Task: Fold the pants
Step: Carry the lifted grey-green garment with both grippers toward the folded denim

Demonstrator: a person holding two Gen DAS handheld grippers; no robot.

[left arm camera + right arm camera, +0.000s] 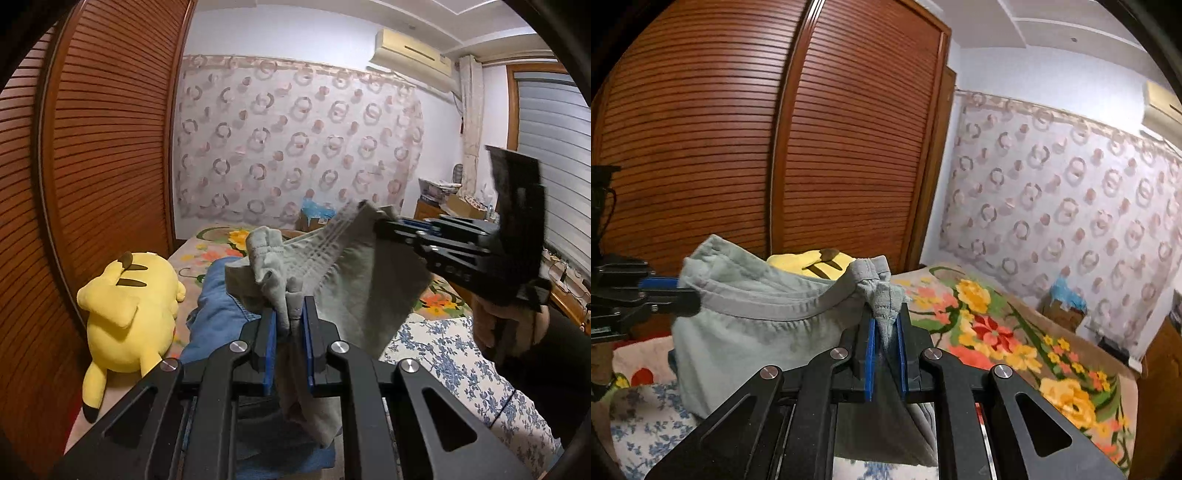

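Bedroom w/ a bed (1015,332) under a floral blanket; a blue-flowered sheet (461,362) covers its near part. Yellow plush (133,306) lies on its side at the bed's left edge, just beside the louvred wardrobe (110,147). Jeans (218,314) are piled on the bed betw. the plush and the held cloth, partly under it. Far wall has a ring-pattern curtain (295,147), an AC unit (413,51) above it, and a box (314,218) w/ blue plastic at the bed's far end. Cluttered desk (450,206) and window blinds (554,155) on the right in the left wrist view.

Left hand-held gripper (290,332): jaws nearly together, blue pads pinching a bunched end of the waistband. Right hand-held gripper (886,336): same, jaws nearly together, pinching the other bunched end. Each shows in the other's view, off to the side, approx. level w/ it.

Grey-green pants (351,280) hang in the air betw. the two, above the bed. Waistband sags slack from one to the other; the rest of the cloth drops below and in front of the jeans. In the right wrist view the cloth hides most of the plush. How far down the legs reach: can't tell.
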